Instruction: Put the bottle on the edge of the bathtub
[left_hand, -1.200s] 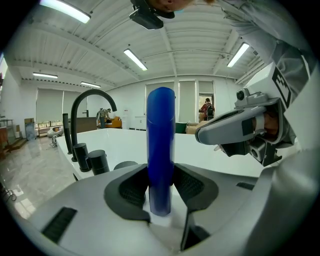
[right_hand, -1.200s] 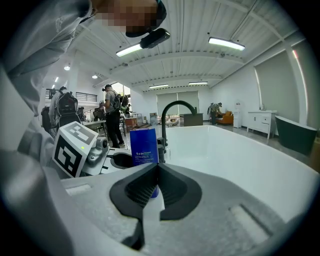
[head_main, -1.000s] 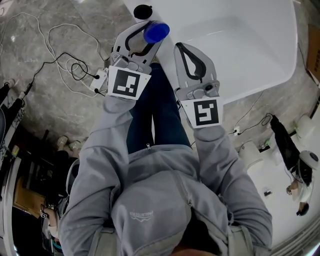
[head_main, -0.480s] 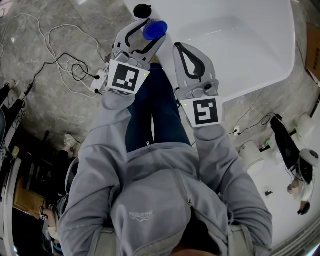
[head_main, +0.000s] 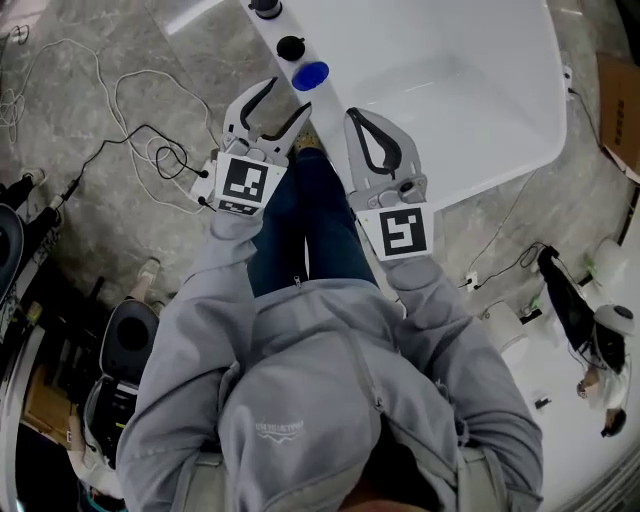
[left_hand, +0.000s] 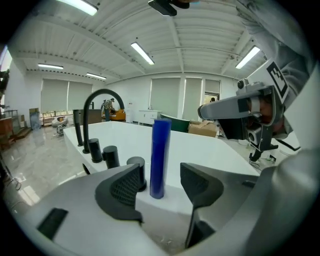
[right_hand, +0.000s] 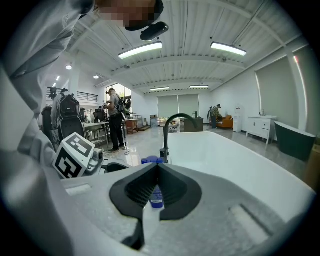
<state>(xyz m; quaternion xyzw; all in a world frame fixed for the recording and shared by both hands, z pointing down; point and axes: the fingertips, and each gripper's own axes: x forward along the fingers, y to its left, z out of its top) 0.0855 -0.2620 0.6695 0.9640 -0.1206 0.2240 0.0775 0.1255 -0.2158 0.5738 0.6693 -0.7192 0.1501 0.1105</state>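
Observation:
The blue bottle (head_main: 310, 75) stands upright on the white bathtub's rim (head_main: 336, 96), next to a black knob (head_main: 290, 47). My left gripper (head_main: 283, 100) sits just short of it, its jaws opening. In the left gripper view the bottle (left_hand: 160, 157) rises a little ahead of the left gripper (left_hand: 162, 182), in line with the gap, and neither pad (left_hand: 125, 187) touches it. My right gripper (head_main: 356, 118) hovers over the rim to the right, shut and empty. In the right gripper view the right gripper (right_hand: 156, 172) partly hides the bottle (right_hand: 156, 197).
A black arched faucet (left_hand: 102, 95) and black knobs (left_hand: 111, 156) line the rim beyond the bottle. Cables and a power strip (head_main: 205, 170) lie on the marble floor at the left. The person's legs (head_main: 300, 230) are below the grippers. People stand in the background (right_hand: 115, 120).
The left gripper has let go of the bottle and drawn back toward the person. The bottle now stands free on the rim. The right gripper stays shut.

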